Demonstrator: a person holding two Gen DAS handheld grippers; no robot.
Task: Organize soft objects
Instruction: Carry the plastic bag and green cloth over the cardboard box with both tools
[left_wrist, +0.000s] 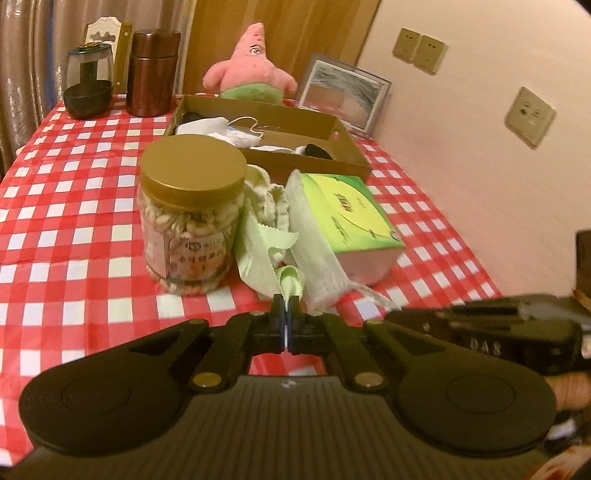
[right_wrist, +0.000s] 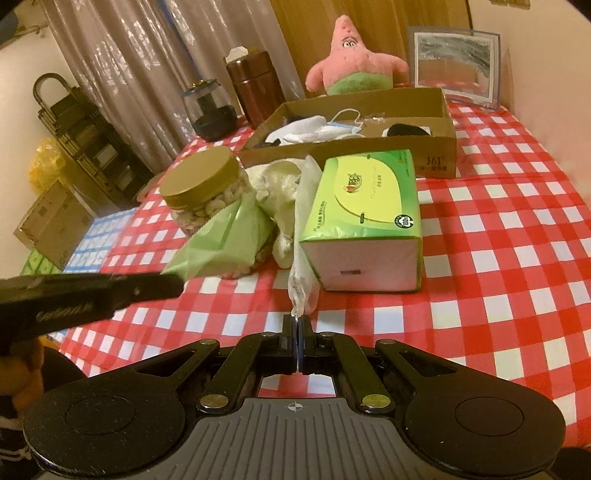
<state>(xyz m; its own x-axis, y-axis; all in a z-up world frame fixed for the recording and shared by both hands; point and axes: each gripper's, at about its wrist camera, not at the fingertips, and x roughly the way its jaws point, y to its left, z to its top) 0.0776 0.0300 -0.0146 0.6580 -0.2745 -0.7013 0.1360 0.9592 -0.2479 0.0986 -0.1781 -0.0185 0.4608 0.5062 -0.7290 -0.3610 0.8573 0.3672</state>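
Both of my tongs are fully closed, each on one side of the same package. My left gripper (left_wrist: 285, 303) pinches the green flap (left_wrist: 291, 278) of a bag; my right gripper (right_wrist: 296, 320) pinches the translucent edge (right_wrist: 300, 291) of that bag. The bag lies on the checked tablecloth (left_wrist: 74, 236), between the snack jar (left_wrist: 190, 218) and the tissue box (left_wrist: 354, 221), just in front of the cardboard box (left_wrist: 314, 162).

Progress, as I judge it:

- Done: several soft items already lie in the cardboard box — white cloth, a face mask (right_wrist: 345, 123) with ear loops, and a dark item at the far right.
- In hand: the bag, gripped at two points and apparently being spread open or lifted. A cream knitted item (right_wrist: 277, 184) sits at or inside its mouth.
- Left: the knitted item is not yet in the cardboard box, and the pink plush star (left_wrist: 253, 66) stands behind that box.

Limits of view:

- I cannot tell whether the knitted item is inside the bag or merely behind it — the jar and tissue box crowd it.
- The box wall hides most of the contents.
- Both views are soft, so the labels are unreadable.
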